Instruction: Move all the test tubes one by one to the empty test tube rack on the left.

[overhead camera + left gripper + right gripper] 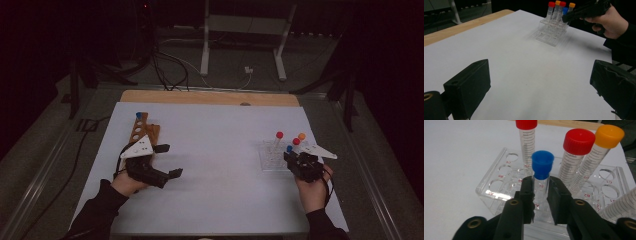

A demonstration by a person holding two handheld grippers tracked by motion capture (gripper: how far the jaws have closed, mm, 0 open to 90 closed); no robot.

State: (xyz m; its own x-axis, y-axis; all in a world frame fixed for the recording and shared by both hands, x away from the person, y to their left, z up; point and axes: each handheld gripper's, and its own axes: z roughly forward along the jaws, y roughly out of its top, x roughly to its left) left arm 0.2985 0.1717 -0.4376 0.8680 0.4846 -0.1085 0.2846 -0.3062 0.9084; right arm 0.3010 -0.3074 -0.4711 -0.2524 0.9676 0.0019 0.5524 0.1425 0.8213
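fingers of the right gripper [541, 195] pinch the blue-capped tube [542, 173] standing straight up in the clear rack [496, 192], so it must lift straight up, while the left gripper [167, 161] waits wide open far away.

Showing a blue cap [542, 164] on a clear tube [541, 187] with black graduation lines, standing in a clear rack [499, 187] with red hole labels. Behind that tube, wearing red caps [578, 141] on two tubes and an orange cap [609, 135] on another. Lying under the rack, a white sheet [220, 150] over a tan wooden table [210, 97]. Far left of the rack, standing brown, a wooden rack [142, 131]. Closing black on the blue-capped tube, the right gripper [541, 195].
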